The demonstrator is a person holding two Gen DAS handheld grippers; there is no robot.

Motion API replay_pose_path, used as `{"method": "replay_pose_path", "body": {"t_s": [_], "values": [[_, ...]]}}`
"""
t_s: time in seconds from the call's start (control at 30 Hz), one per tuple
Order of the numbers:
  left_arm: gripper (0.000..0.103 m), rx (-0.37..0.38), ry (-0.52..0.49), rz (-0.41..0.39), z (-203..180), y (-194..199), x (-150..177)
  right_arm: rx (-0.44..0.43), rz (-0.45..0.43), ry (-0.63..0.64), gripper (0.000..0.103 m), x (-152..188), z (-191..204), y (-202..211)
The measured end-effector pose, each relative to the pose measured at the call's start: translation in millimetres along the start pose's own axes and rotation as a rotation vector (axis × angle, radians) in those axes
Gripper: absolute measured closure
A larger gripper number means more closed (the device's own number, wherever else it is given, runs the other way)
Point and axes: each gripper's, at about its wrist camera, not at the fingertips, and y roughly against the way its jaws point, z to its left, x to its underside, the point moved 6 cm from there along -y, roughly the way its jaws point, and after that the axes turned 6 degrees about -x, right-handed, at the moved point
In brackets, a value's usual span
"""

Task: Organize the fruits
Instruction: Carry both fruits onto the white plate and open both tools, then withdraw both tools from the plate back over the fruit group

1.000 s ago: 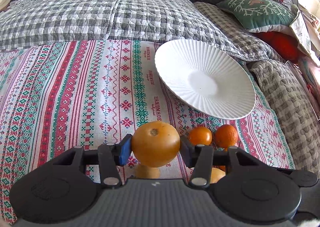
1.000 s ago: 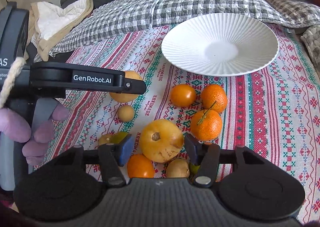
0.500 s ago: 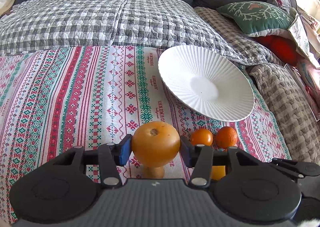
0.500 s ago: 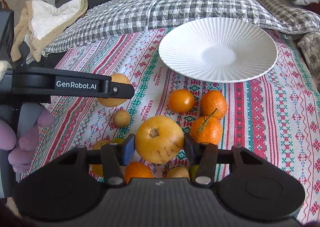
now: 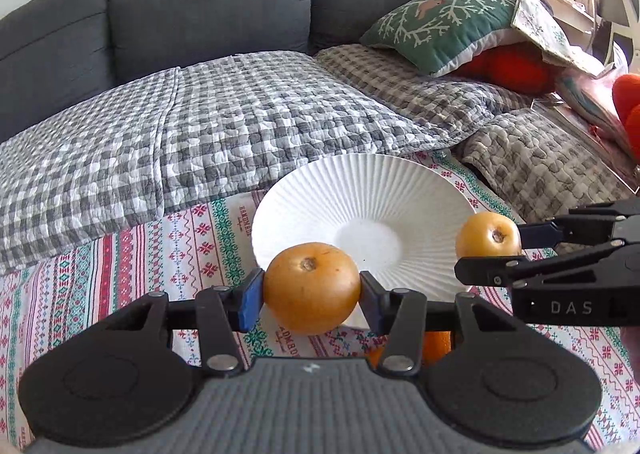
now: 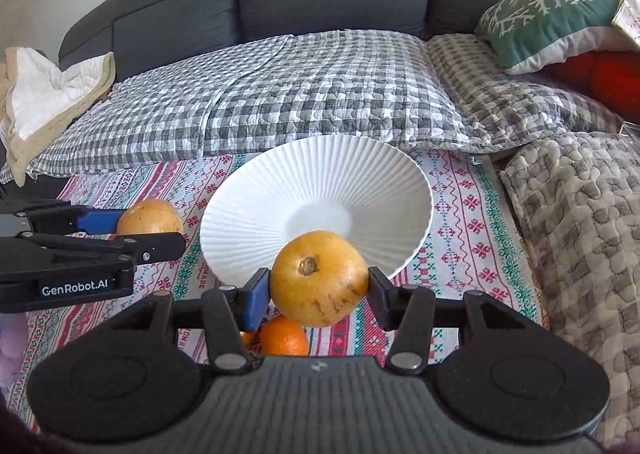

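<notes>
1. the dark grey sofa filled the back of the room, with a grey checked quilt over its seat and a green cushion at the right end.
2. in front lay a patterned cloth, soft and a little uneven, so i judged round fruit could roll on it.
3. the white ribbed plate sat on that cloth with nothing in it. it looked hard and chippable, so i meant to set fruit down gently.
4. my left gripper was clamped on a yellow-orange fruit, held in the air at the plate's near rim.
5. my right gripper was clamped on a second yellow fruit, over the plate's near edge; its jaws had just been closing on it.
6. both fruits looked firm, smooth and fairly heavy. the pads sat on the widest part of each, which i judged the safest hold.
7. a small orange lay on the cloth below my right gripper.
</notes>
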Motion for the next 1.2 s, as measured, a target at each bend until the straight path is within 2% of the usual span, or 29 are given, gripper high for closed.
{"method": "replay_pose_path", "body": {"t_s": [0.2,0.3,0.5,0.87,0.93,1.0,1.03,1.2], "values": [[0.058,0.033,-0.181,0.012,-28,-40,-7,0.018,-0.005,0.03,0.056,-7,-19,-19],[0.058,0.044,-0.238,0.027,-37,-54,-6,0.023,0.004,0.021,0.056,-4,-27,-24],[0.058,0.059,-0.258,0.05,-43,-69,-1,0.005,-0.004,0.045,0.056,-4,-27,-24],[0.056,0.051,-0.254,0.045,-43,-69,-1,-0.001,-0.01,0.048,0.055,-3,-28,-24],[0.047,0.039,-0.249,0.044,-41,-66,0,-0.001,-0.01,0.053,0.053,-2,-27,-22],[0.038,0.028,-0.231,0.042,-38,-61,0,0.004,-0.016,0.051,0.043,-3,-26,-17],[0.034,0.027,-0.218,0.044,-36,-58,0,0.006,-0.018,0.047,0.042,-4,-27,-15],[0.026,0.023,-0.155,0.047,-29,-36,4,0.009,-0.034,0.013,0.033,-6,-27,5]]}}
